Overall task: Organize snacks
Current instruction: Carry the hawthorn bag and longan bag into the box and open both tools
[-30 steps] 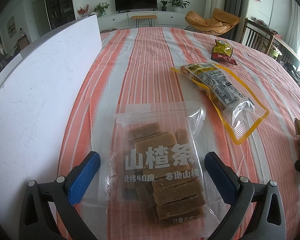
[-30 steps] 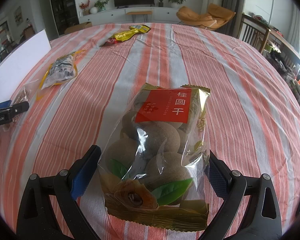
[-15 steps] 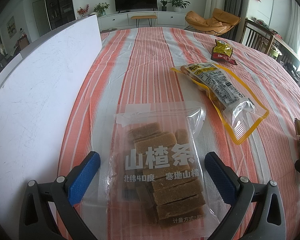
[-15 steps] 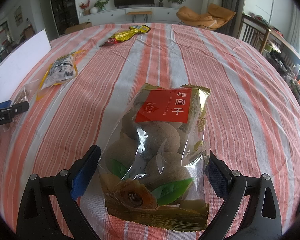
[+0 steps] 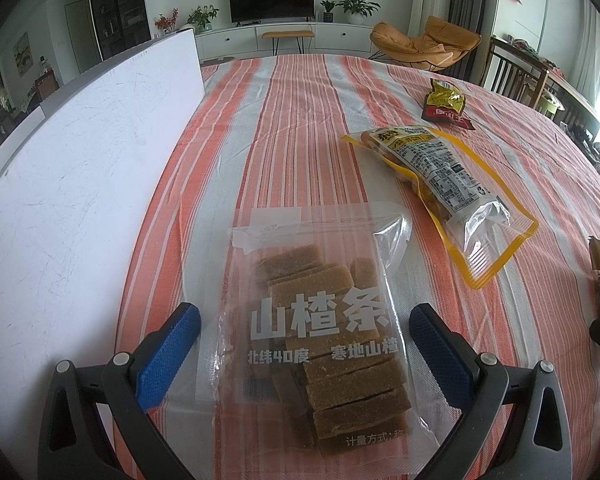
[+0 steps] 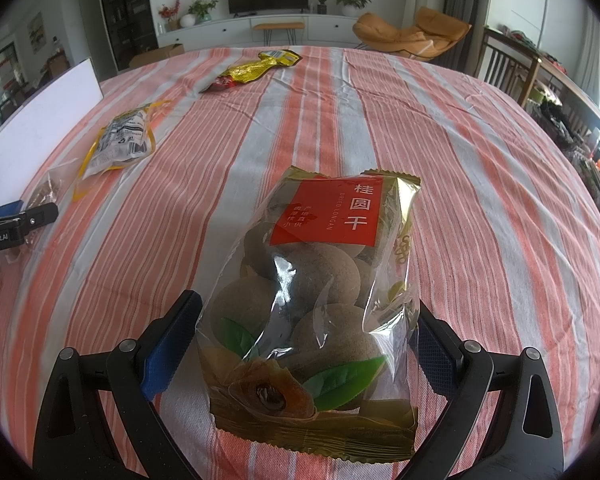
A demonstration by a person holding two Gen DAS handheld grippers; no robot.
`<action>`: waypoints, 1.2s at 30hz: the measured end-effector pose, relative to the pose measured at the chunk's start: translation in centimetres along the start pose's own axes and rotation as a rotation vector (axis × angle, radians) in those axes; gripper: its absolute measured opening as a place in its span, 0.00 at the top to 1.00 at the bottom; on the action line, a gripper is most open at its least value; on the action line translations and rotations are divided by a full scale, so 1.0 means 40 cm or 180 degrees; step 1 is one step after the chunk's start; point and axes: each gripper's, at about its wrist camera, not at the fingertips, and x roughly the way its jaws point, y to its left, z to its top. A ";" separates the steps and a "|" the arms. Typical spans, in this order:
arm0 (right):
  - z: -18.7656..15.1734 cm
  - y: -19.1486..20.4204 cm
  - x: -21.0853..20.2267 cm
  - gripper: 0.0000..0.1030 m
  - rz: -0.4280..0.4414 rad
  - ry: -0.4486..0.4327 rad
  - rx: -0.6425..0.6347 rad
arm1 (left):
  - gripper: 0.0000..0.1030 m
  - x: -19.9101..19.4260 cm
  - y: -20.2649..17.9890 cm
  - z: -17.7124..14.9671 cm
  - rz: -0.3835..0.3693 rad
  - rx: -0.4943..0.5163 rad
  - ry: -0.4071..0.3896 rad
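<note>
Both claws parked wide open, nothing shifted since a second ago: left claw [image 5: 304, 344] straddling hawthorn bag [image 5: 320, 344] at lower centre, right claw [image 6: 308, 336] straddling longan bag [image 6: 320, 300], neither pinched, sorting not begun.

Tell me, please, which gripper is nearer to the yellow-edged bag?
Left. The left gripper straddles the hawthorn bag, with the yellow-edged bag just ahead to its right. The right gripper straddles the longan bag, farther away.
</note>
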 end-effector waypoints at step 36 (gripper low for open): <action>0.222 0.298 -0.296 0.27 0.1273 -0.0127 -0.0161 | 0.46 -0.498 0.267 -0.016 -0.1155 -0.0794 -0.0639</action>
